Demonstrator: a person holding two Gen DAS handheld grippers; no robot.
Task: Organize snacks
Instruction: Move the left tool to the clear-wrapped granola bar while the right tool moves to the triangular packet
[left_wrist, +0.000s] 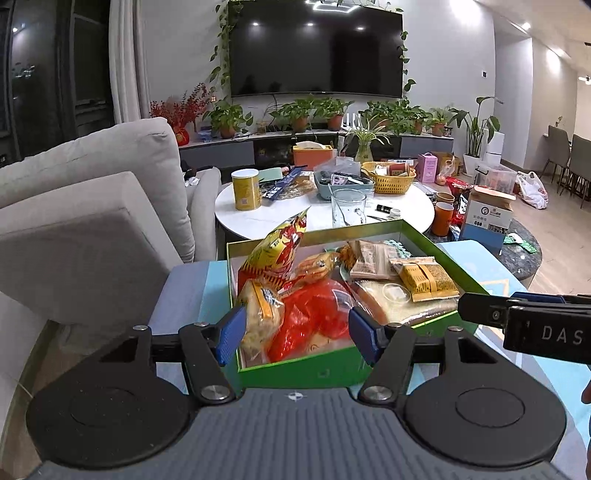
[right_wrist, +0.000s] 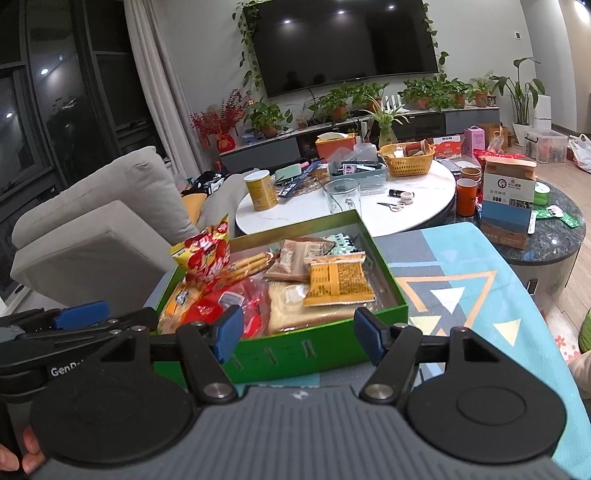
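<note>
A green box (left_wrist: 332, 371) (right_wrist: 325, 345) sits on a patterned blue cloth and holds several snack packs. A red and yellow chip bag (left_wrist: 280, 247) (right_wrist: 207, 254) stands at its far left. A yellow cracker pack (left_wrist: 424, 277) (right_wrist: 338, 282), a brown pack (left_wrist: 373, 258) (right_wrist: 299, 256), a red bag (left_wrist: 314, 314) (right_wrist: 221, 306) and a pale bread pack (right_wrist: 291, 306) lie inside. My left gripper (left_wrist: 297, 334) is open and empty over the box's near edge. My right gripper (right_wrist: 299, 334) is open and empty just before the box's near wall.
A grey sofa (left_wrist: 92, 221) stands at the left. Beyond the box a white round table (left_wrist: 325, 210) carries a yellow can (left_wrist: 245, 188), a glass jug (left_wrist: 347, 206) and a yellow basket (left_wrist: 391, 177). A dark side table (right_wrist: 546, 240) with a carton (right_wrist: 509, 206) is at the right.
</note>
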